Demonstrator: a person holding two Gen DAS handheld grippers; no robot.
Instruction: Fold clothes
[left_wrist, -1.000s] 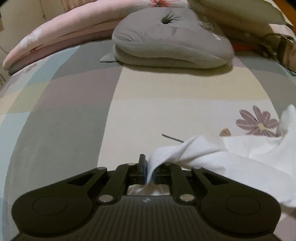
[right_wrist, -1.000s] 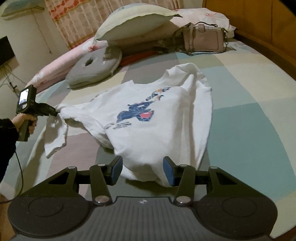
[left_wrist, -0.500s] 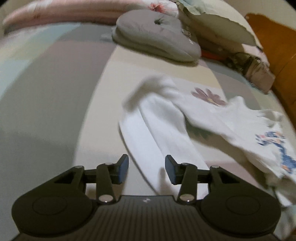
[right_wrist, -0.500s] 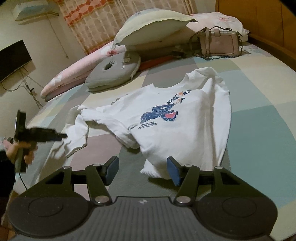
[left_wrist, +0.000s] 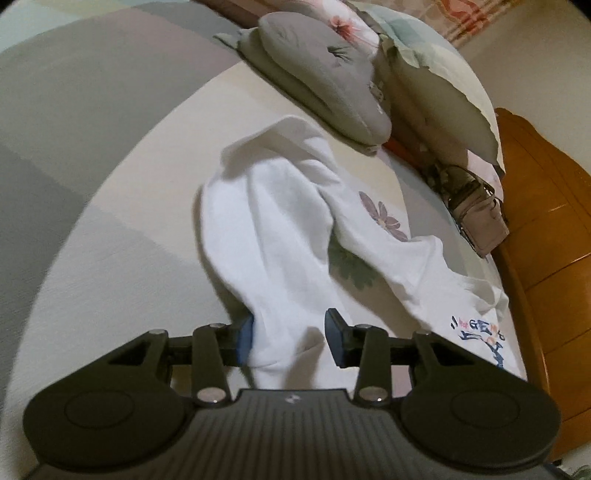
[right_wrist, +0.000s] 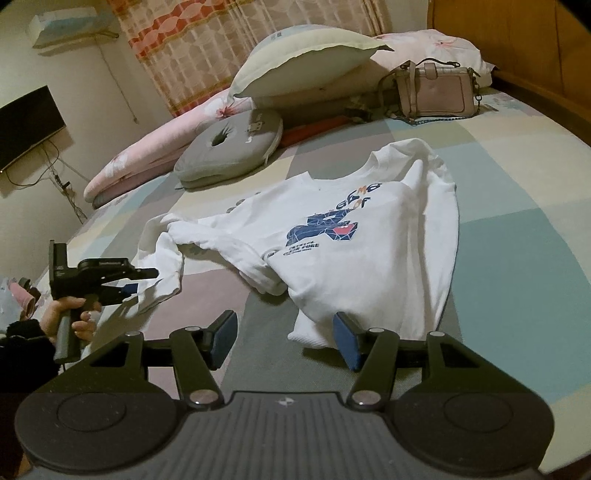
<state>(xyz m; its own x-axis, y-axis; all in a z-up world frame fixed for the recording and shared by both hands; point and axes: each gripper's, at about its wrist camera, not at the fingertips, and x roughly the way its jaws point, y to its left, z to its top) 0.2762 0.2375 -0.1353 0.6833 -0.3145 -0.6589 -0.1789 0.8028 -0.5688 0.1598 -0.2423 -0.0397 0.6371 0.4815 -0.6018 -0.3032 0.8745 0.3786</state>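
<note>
Closing on the sleeve cuff (left_wrist: 280, 343), my left hand-held gripper (left_wrist: 289, 338) has the white cloth between its jaws, but only the left pad looks to be against the fabric; a gap shows beside the right pad, so nothing is pinched yet. The sleeve (left_wrist: 258, 236) runs away from the jaws in a doubled-over loop toward the body of the white sweatshirt (right_wrist: 354, 243), which lies face up on the bed (right_wrist: 517, 229), its printed front showing and its other sleeve folded along the far side.

What worries me is the cuff. It is bunched and sits low in the jaws, so the pads may catch a single layer or just the rim, and the cloth could slip out once I lift. The sleeve is also twisted back on itself; pulling it across as it is would likely carry that twist into the fold and leave a lump. A hard tug could drag the whole garment askew, since nothing pins it down.

My left hand (right_wrist: 70, 314) grips the handle at the near left edge of the bed, the tool tilted downward toward the sleeve end. My right hand-held gripper (right_wrist: 284, 338) hovers with jaws parted and empty, angled down at the sweatshirt's hem (right_wrist: 314, 332), whose corner lies just before the right pad without being clamped.
</note>
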